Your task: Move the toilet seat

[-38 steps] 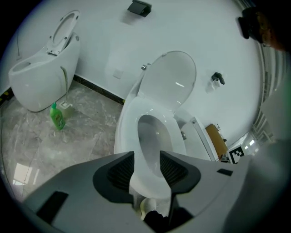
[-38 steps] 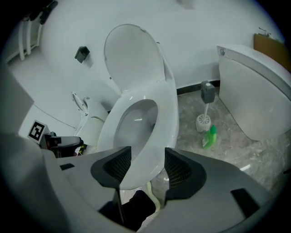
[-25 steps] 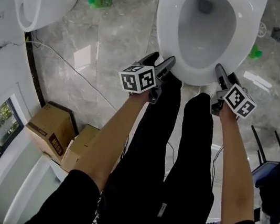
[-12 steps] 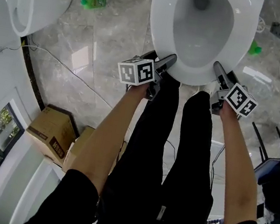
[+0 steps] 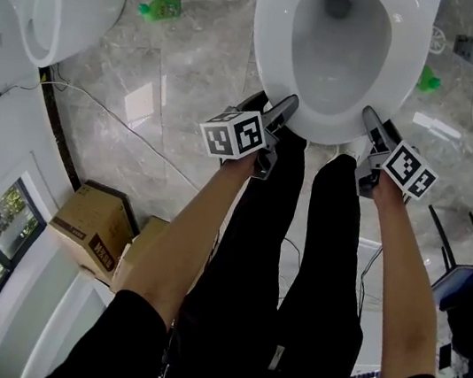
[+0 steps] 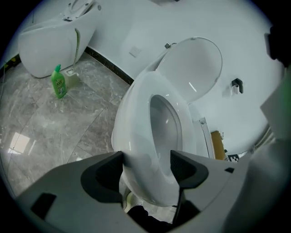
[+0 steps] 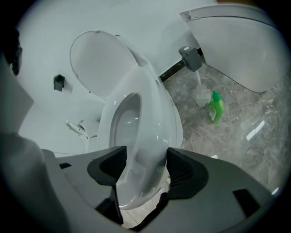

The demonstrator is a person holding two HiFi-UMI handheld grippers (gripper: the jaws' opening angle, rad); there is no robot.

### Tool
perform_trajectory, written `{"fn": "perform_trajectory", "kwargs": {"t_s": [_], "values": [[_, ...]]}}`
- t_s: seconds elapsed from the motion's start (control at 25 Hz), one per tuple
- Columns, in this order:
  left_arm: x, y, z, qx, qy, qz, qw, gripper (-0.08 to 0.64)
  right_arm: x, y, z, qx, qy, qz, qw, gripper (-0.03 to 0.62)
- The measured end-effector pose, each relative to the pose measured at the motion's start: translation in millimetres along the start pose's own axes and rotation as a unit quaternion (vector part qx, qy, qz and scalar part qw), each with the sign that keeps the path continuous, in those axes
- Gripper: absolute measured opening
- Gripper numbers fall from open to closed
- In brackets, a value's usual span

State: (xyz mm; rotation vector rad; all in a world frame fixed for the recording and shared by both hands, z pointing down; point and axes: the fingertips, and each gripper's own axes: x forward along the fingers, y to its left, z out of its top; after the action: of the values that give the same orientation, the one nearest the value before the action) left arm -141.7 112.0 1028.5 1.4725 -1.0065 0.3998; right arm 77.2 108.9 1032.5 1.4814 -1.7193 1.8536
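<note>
You stand at the near end of the toilet, and the toilet seat (image 5: 274, 46) lies ahead of you with its opening facing up. The lid (image 6: 193, 68) is already raised at the far end, against the wall.

Your left gripper (image 5: 272, 109) is on the seat's near-left rim. In the left gripper view its two pads press on either side of the white rim, so it is clamped on the seat. Your right gripper (image 5: 376, 131) is on the near-right rim, and its own view shows it closed on the seat in the same way. From these views I cannot tell whether the seat has left the bowl yet.

The step appears to be swinging the seat up on its far hinge.

- Raise both hands together and at the same height, so the seat does not twist between the two grips.
- Follow an arc up and away from you; do not pull straight up against the hinge.
- The glazed rim is smooth and curved and will likely slip, so grip firmly and move slowly.
- Open the grippers only once the seat leans on the lid.

The green bottle (image 5: 159, 7) on the floor at the far left is well apart from your path.
</note>
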Motion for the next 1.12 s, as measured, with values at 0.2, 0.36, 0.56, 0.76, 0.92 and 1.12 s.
{"fn": "perform_trajectory", "kwargs": {"t_s": [0.2,0.36,0.56,0.76,0.92,1.12], "values": [[-12,-3,4,-0.009,-0.001,0.008,0.9999,0.266,-12,4,5,0.021,-0.017,-0.008,1.000,0.239],[-23,-8,7,-0.010,-0.008,0.015,0.9998,0.238,-21,12,9,0.030,-0.023,-0.004,0.999,0.237],[-43,-24,15,-0.017,-0.017,0.003,0.9997,0.218,-39,27,15,0.031,-0.021,0.009,0.999,0.233],[-72,-50,27,-0.014,-0.034,-0.026,0.9990,0.218,-66,51,27,0.041,-0.034,0.043,0.998,0.225],[-87,-65,38,-0.049,-0.046,-0.042,0.9968,0.218,-79,64,35,0.049,-0.033,0.062,0.996,0.224],[-95,-74,41,-0.027,-0.032,-0.042,0.9982,0.222,-78,74,37,0.073,-0.016,0.083,0.994,0.225]]}}
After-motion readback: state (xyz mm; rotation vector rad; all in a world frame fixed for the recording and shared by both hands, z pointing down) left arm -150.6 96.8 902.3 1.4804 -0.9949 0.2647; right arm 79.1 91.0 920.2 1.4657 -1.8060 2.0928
